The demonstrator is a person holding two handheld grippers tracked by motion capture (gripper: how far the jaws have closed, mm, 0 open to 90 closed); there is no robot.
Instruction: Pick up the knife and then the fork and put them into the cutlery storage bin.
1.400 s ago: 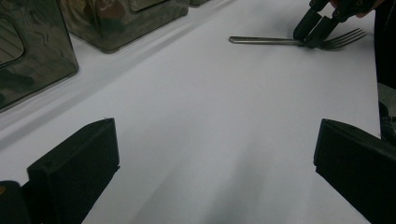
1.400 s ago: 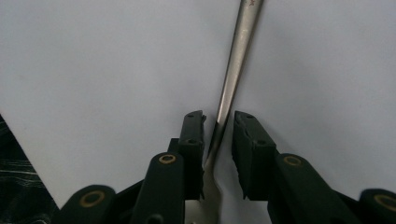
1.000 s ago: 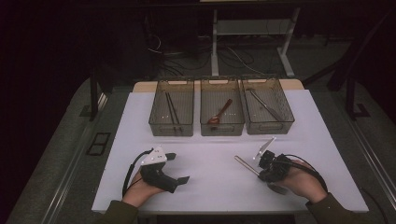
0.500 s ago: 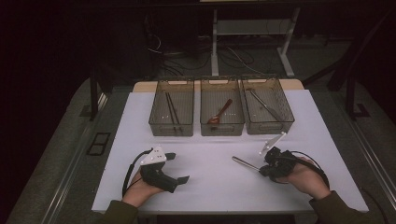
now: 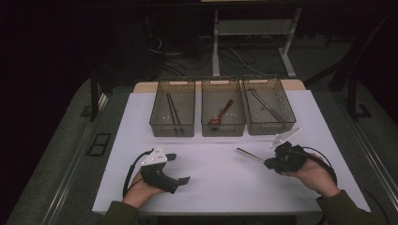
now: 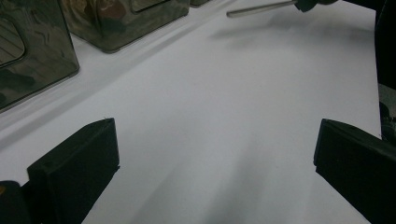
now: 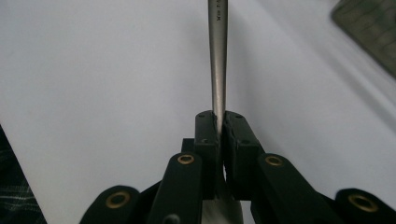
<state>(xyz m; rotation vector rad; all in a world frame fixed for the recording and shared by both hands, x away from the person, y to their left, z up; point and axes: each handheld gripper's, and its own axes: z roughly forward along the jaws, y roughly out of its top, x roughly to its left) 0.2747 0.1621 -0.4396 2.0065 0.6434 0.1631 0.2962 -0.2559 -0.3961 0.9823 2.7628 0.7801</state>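
High view: I see a white table (image 5: 211, 187) with three clear bins in a row at its far side; the left bin (image 5: 172, 114) holds dark chopsticks (image 5: 172, 110), the middle bin (image 5: 223, 113) a reddish spoon (image 5: 221, 113), the right bin (image 5: 268, 111) a metal utensil (image 5: 265, 105) lying aslant. My left gripper (image 5: 174, 169) sits low over the near left part of the table, jaws spread wide with nothing between them. My right gripper (image 5: 271, 163) is at the near right, in front of the right bin; a slim metal handle (image 5: 250, 155) juts from it toward the table's middle, held above the surface.

Left gripper view: both black jaws stand far apart over bare white table; the bins lie at upper left; the metal handle (image 6: 261, 8) shows at the top edge, its shadow on the table beneath it.

Right gripper view: the jaws of the right gripper (image 7: 219, 126) are pressed together on the metal handle (image 7: 218, 56); the handle runs straight out ahead above the white surface; which utensil it belongs to I cannot tell; a bin corner (image 7: 369, 32) shows at upper right.
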